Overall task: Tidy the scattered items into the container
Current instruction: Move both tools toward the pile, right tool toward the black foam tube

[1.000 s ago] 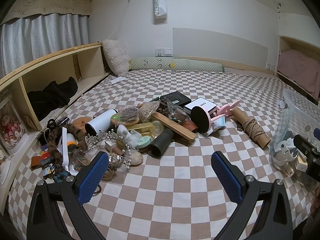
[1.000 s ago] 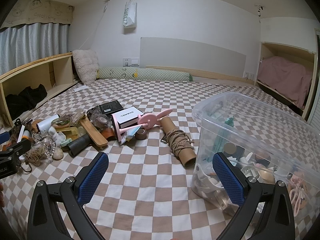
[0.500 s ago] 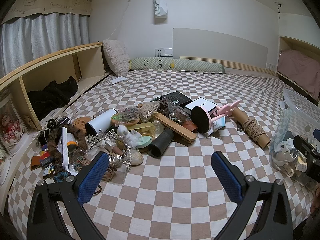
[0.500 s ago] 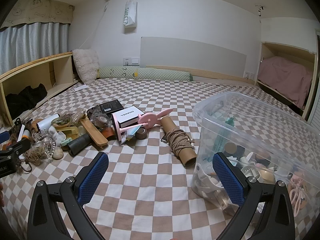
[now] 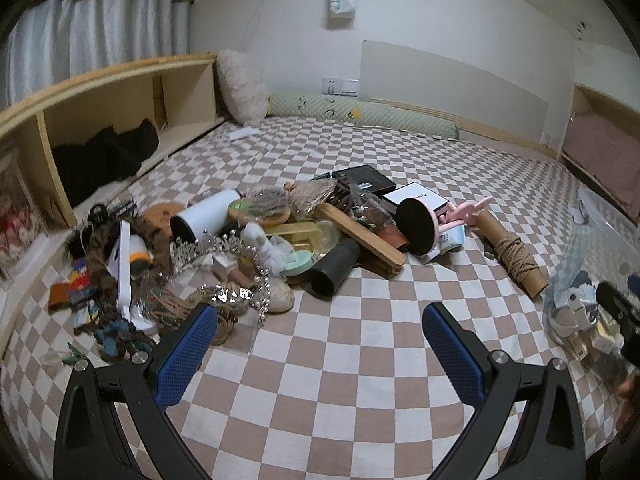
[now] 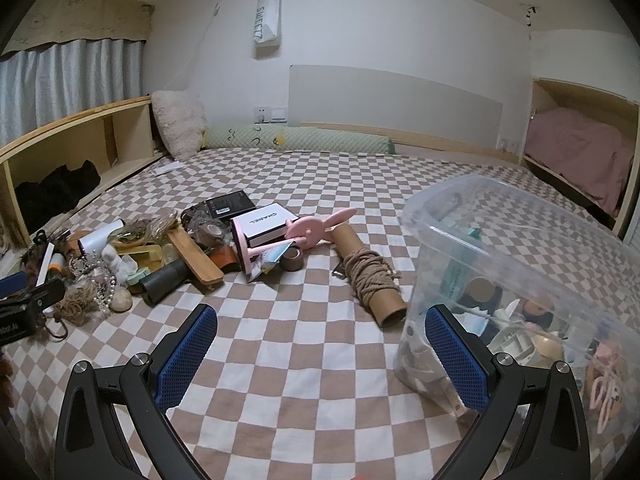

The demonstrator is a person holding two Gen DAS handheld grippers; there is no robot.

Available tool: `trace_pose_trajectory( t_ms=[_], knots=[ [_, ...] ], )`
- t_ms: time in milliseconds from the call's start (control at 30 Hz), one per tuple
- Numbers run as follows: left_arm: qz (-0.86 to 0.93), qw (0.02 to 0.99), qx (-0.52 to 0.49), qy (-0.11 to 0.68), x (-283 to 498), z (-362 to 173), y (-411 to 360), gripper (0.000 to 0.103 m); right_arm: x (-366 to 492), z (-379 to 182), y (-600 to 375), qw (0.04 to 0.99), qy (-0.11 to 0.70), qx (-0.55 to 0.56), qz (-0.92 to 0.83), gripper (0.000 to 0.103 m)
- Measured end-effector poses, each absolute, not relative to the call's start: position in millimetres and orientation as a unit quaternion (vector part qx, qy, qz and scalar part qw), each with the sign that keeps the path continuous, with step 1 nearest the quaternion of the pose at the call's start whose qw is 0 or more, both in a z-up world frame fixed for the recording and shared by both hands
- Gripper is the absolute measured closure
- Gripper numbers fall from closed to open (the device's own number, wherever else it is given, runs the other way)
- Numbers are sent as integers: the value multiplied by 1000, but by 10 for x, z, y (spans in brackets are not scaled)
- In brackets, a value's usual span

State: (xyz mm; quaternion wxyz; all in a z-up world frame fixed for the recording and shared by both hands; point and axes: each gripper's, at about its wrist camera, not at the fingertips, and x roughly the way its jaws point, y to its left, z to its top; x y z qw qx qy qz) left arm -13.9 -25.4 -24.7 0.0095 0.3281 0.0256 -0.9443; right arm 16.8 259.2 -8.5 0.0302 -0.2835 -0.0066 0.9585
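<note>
Container: clear plastic bin, sits on the checked bed cover at the right, near side, already w/ misc small stuff inside. In the left wrist view only its near corner shows at the far right edge.

Scattered items: one heap left of centre on the bed. Cardboard tube wrapped w/ brown rope lies just left of the bin, apart from the heap's main clump; same tube at right of the pile in the left view. White box w/ a black box behind it; pink bunny-ear stand leans by the white box. Wooden strip lies across the pile, black cylinder in front of it, mouth toward the camera. White tube, silver tiara, pale stone and a twine coil sit toward the left end.

Left claw: wide open, nothing in it, above bare cover just near of the heap. Right claw: also wide open, holds nothing; its right finger overlaps the bin's near-left corner in view, contact can't tell.

Far side: green bolster along the wall, fluffy pillow at the left, wooden shelf down the left.
</note>
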Motion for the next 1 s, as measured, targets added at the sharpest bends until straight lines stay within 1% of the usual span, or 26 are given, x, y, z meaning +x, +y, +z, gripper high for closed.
trace_pose_trajectory(
  t_ms=[200,367,533,767,1000],
  knots=[
    [-944,35,326,36,-193,-267,-449,0,73,-169,2520,-3,19,-308,951,0],
    [-942,42,327,60,-229,-287,-678,0,-2,-262,2293,-19,-25,-325,945,0],
    [-939,69,334,32,-260,-364,-825,0,-119,-426,2062,-30,-63,-359,931,0],
    [-932,112,340,51,-283,-424,-1152,0,-332,-637,1743,-90,-88,-389,913,0],
    [-927,143,341,66,-285,-488,-1398,0,-714,-784,1340,-127,-114,-376,911,2]
  ],
)
